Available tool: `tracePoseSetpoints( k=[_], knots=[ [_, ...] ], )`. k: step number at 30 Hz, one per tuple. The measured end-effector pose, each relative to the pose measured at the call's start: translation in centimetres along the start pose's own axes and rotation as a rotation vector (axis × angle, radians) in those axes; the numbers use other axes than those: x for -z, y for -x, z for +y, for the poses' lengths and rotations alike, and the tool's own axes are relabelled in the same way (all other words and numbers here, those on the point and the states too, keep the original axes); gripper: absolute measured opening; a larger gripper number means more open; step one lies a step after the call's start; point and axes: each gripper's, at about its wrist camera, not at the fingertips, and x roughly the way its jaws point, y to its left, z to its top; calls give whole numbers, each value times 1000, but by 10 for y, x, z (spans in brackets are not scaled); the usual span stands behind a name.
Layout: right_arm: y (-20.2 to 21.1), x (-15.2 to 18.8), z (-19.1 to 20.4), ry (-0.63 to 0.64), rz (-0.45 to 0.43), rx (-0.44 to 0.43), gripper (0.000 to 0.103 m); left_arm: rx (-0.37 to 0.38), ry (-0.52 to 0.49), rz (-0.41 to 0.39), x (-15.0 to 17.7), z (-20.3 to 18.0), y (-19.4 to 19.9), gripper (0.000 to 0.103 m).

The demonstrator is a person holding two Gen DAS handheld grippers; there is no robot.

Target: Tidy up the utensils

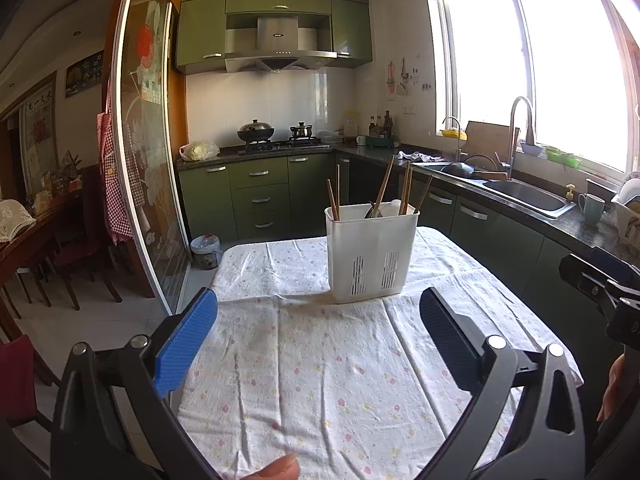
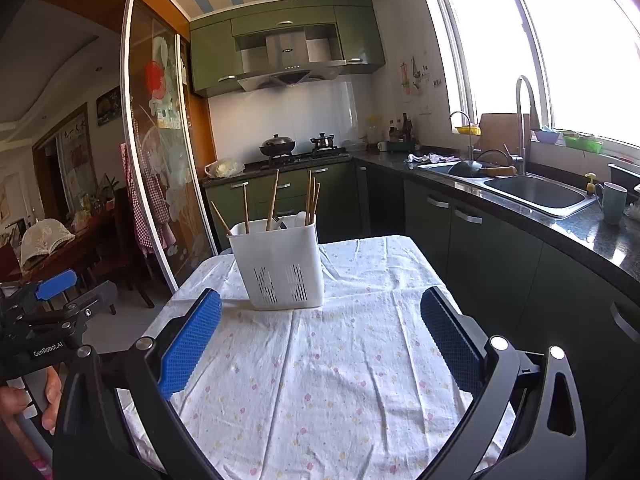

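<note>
A: Left wrist view first. What is on the table?

B: A white plastic utensil holder point(image 1: 371, 254), boxy with rounded corners and two panels of slotted vents low on its front wall. It stands upright on a wrinkled cotton tablecloth point(image 1: 320, 380) printed with small pink and yellow flowers. Wooden chopsticks point(image 1: 383, 186) lean out of its top at mixed angles, and a dark utensil sits among them; I cannot tell what kind.

A: And the left gripper point(image 1: 318, 312)?

B: Its fingers are spread wide with nothing between them, hovering over the cloth well short of the holder. The pads point(image 1: 186, 348) are blue with a fine ribbed grain, set in black frames with silver rivets. A fingertip shows at the bottom edge.

A: Now the right wrist view.

B: The same holder point(image 2: 280, 266) stands toward the table's far left, chopsticks point(image 2: 273, 196) fanned above its rim. The right gripper point(image 2: 320, 312) is also spread wide and empty, with dimpled blue pads point(image 2: 190, 344). At far left the other gripper appears, a hand point(image 2: 24, 400) around its handle. Beyond, a steel sink point(image 2: 536, 194) sits in a speckled dark counter, above glossy green cabinets point(image 2: 480, 240).
</note>
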Motion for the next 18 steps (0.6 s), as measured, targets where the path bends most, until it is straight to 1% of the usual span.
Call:
tracePoseSetpoints(
  k=[2, 18],
  knots=[
    [0, 0, 0, 0, 0, -2, 98, -11, -1, -5, 0, 1, 1, 96],
    [-2, 2, 0, 3, 1, -7, 98, -9, 3, -10, 1, 2, 3, 96]
  ],
)
